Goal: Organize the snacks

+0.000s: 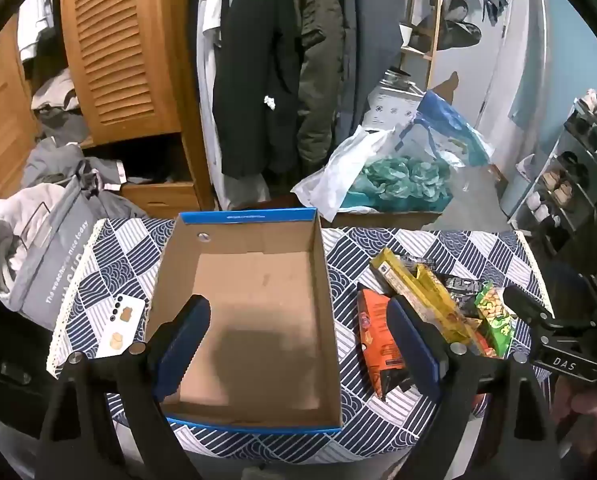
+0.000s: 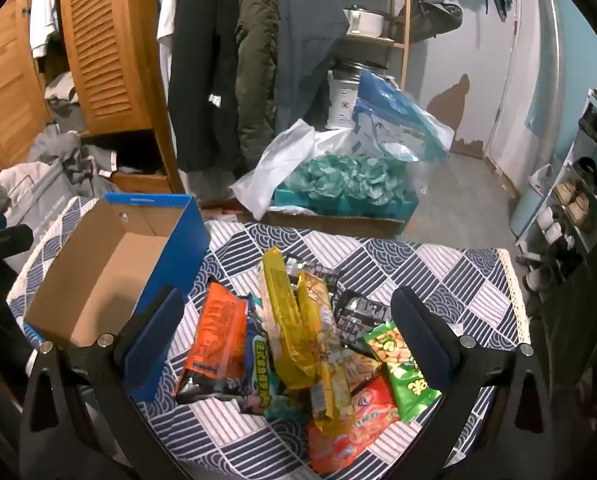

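Note:
An empty cardboard box (image 1: 254, 304) with a blue rim sits on the patterned table (image 1: 378, 412); it also shows at the left of the right wrist view (image 2: 110, 276). My left gripper (image 1: 298, 344) is open and empty, hovering over the box's near half. A pile of snack packets lies right of the box: an orange packet (image 2: 218, 332), yellow packets (image 2: 290, 320), a green peanut packet (image 2: 402, 368), a red packet (image 2: 358, 420) and dark packets (image 2: 358, 316). My right gripper (image 2: 294, 340) is open and empty above the pile. The right gripper's body shows in the left wrist view (image 1: 554, 332).
A white card (image 1: 120, 328) lies on the table left of the box. A grey bag with clothes (image 1: 38, 248) sits at the table's left edge. Behind the table are a wooden wardrobe (image 1: 114, 60), hanging coats (image 1: 266, 60), plastic bags (image 1: 410, 168) and a shoe rack (image 1: 570, 176).

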`<state>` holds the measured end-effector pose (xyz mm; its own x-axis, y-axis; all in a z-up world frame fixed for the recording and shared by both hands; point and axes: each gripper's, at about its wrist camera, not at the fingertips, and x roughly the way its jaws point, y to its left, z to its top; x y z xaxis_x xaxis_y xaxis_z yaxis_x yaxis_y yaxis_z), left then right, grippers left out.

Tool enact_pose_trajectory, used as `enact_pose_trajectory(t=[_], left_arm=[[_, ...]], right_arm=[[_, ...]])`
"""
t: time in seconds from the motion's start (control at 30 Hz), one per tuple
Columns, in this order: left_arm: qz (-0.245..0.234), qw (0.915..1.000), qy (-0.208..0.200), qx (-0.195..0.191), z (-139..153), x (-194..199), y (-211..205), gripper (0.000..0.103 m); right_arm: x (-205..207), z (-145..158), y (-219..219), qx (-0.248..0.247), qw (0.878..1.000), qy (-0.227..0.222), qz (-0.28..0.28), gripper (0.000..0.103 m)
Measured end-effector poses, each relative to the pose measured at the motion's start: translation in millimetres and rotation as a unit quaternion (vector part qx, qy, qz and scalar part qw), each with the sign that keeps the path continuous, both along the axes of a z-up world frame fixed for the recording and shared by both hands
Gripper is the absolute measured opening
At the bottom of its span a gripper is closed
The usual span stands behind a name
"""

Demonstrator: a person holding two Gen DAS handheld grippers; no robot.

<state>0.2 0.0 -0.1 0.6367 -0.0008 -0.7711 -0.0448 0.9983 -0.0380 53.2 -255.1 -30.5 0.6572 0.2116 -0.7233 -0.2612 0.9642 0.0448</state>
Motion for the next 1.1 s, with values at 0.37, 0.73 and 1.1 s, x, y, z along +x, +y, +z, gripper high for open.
enact_pose_trajectory(t=[0.37,0.73,1.1], left_arm=[[0.000,1.0000,-0.007,-0.002,2,1,-3,0.091],[0.005,0.9998,-0.014,-0.014,7,-2,0,0.091],[0.033,0.9994,0.005,0.002,-8,4,7,0.091]], right_arm=[[0,0,0,0.001,1.000,0.002,0.000,0.101],[2,3,1,-0.002,1.000,0.003,0.001,0.101],[0,-1,0,-0.015,1.000,0.007,-0.006,0.101]])
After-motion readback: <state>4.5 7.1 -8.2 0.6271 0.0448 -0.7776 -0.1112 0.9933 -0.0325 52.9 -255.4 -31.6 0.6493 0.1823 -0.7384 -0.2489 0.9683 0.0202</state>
